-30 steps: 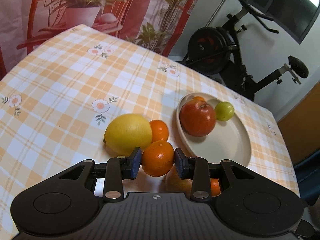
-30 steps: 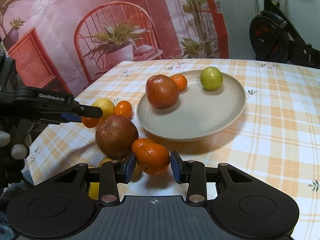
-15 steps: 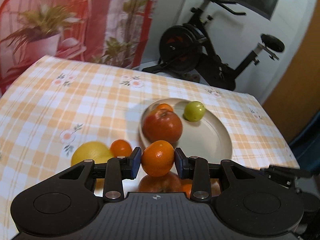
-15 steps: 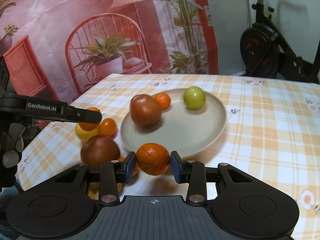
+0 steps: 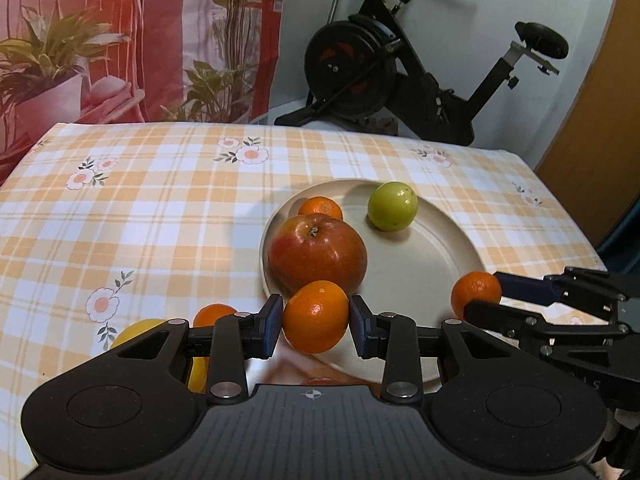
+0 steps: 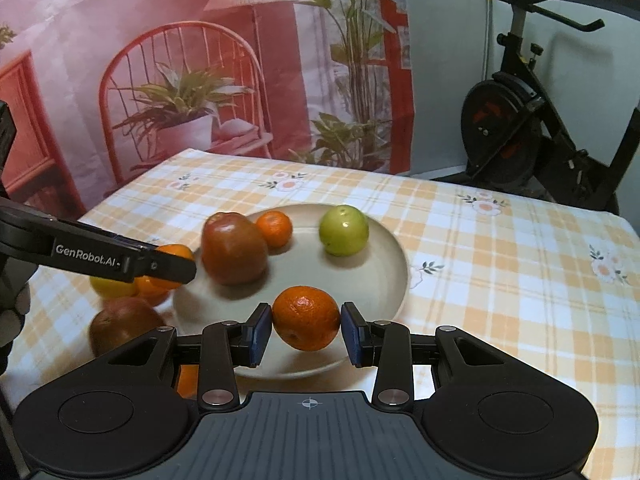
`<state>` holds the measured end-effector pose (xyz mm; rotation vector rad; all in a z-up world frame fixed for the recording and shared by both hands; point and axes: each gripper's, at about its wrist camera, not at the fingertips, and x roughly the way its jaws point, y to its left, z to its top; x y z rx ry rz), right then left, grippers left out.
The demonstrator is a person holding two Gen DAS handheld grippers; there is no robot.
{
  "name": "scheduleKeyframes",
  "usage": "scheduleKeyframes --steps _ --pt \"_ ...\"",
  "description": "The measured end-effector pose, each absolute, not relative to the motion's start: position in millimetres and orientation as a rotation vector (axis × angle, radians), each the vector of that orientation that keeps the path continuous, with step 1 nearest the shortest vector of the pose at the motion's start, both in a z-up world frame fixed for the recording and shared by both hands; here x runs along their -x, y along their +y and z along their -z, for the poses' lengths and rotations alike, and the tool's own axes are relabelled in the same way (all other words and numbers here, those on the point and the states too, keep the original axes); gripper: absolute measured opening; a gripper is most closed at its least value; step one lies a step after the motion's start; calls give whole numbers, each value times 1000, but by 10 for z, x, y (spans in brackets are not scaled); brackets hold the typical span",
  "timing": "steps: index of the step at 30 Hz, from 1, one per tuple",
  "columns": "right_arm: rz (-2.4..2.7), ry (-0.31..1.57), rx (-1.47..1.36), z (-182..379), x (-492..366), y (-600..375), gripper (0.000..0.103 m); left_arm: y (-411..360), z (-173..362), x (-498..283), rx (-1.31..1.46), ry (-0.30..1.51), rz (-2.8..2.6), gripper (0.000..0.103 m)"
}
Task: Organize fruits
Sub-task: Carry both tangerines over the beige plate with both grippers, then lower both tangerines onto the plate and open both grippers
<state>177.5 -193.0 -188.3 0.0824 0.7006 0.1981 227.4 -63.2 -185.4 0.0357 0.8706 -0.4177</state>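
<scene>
Closest in, the left gripper (image 5: 316,322) is clamped on a mandarin (image 5: 315,317), blue pads pressing both sides, held in the air just over the near rim of the beige plate (image 5: 440,256). The right gripper (image 6: 306,329) is squeezing its own tangerine (image 6: 306,318) the same way, over the plate's front edge. Left of the plate, on the checked tablecloth (image 5: 160,208), sit a lemon (image 6: 110,286), another small orange (image 5: 214,314) and a dark red apple (image 6: 122,326). Further back, on the plate, there's a big red apple (image 5: 318,256), a little orange (image 5: 320,207) right behind it, and a green fruit (image 5: 393,206) off by itself. An exercise bike (image 5: 400,68) stands past the table.
</scene>
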Motion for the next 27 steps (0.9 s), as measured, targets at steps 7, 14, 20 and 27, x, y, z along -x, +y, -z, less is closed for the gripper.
scheduleKeyframes --steps 7,14,20,27 --pt "-187 728 -51 1966 -1909 -1931 35 -709 1902 -2348 -68 884 421 38" --pt "-172 751 -44 2034 -1921 -1944 35 -823 1957 -2366 -127 894 438 38" --pt "-166 749 -28 2046 -1920 -1939 35 -871 1992 -2385 -150 902 439 38" --pt "-161 756 -23 2039 -1923 -1924 35 -882 2003 -2404 -158 908 438 40"
